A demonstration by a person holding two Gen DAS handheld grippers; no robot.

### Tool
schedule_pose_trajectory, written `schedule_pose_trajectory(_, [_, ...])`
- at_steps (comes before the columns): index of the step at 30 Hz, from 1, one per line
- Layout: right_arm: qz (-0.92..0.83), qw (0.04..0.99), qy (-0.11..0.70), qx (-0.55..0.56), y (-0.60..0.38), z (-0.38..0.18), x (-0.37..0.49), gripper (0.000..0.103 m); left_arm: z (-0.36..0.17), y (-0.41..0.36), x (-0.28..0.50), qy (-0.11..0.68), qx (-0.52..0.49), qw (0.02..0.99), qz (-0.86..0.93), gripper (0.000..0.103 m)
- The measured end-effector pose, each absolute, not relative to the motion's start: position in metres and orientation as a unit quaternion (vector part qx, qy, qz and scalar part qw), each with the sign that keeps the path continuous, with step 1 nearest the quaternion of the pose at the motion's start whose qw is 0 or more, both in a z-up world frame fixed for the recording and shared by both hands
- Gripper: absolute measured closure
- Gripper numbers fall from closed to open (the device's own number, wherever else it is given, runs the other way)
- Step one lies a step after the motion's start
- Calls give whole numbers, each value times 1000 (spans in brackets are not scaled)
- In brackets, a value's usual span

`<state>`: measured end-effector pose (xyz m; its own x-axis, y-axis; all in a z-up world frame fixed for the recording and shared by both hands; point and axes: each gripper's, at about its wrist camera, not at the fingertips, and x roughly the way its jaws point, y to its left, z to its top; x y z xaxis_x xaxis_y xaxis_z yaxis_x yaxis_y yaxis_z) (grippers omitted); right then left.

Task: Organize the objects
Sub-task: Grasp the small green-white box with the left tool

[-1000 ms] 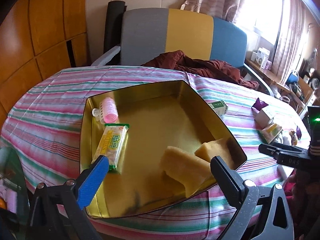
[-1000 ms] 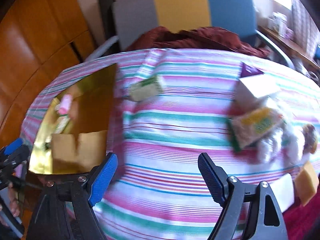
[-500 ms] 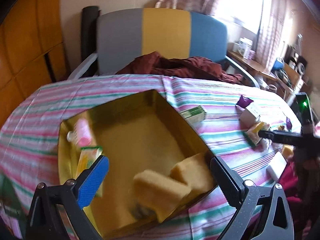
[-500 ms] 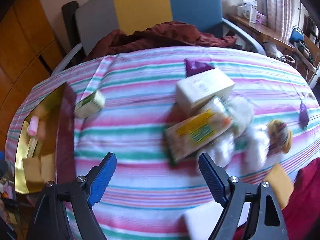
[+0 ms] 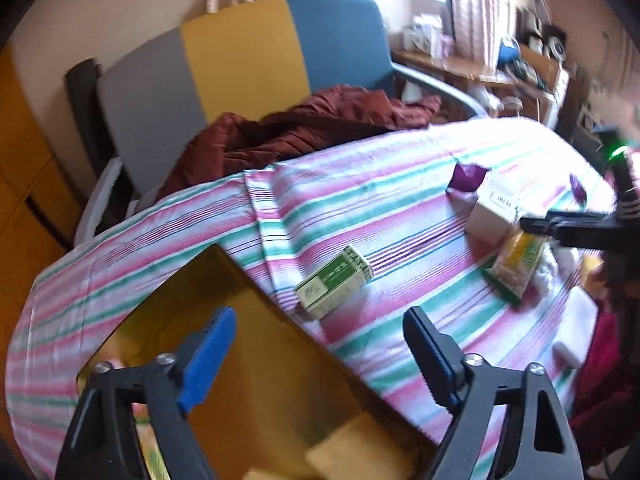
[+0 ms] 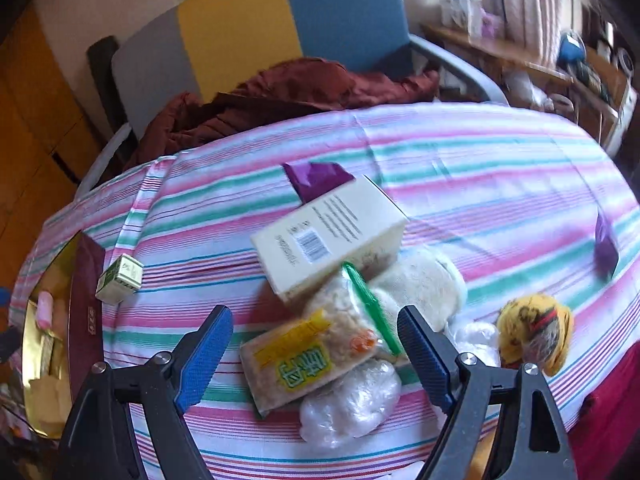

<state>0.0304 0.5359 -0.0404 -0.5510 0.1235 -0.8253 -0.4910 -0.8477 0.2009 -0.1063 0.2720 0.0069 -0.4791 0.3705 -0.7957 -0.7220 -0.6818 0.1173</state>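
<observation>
Fingers: left gripper [image 5: 316,354] spread wide, nothing between the pads, poised over the near corner of the gold tin [image 5: 256,364]. Right gripper [image 6: 316,354] likewise spread wide and empty, above the snack packet [image 6: 316,356].

Edges, open room: striped tablecloth [image 6: 480,184] bare across its far half, up to the chair [image 6: 248,28] with the maroon garment [image 6: 288,96]. The small green box [image 5: 334,282] lies alone just outside the tin's wall.

Clutter, right side: cream carton [image 6: 328,236] resting on the packet; purple wrapper [image 6: 316,178] behind it; clear plastic bags [image 6: 348,404]; yellow bundle [image 6: 534,332].

Containers: the tin holds a pink roller [image 6: 44,308] and yellow sponges [image 5: 356,452].
</observation>
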Motion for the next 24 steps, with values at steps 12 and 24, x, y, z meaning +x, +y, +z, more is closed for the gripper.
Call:
schedule_pose_trajectory(12, [853,173,246,-427,553,-37,34,17,-64,342,-157,299,-452,328,774,28])
schedule_pose_trajectory(24, [841,174,247,-449,553,-50,29,17,-71,346,-149,268,-454,356,772,73])
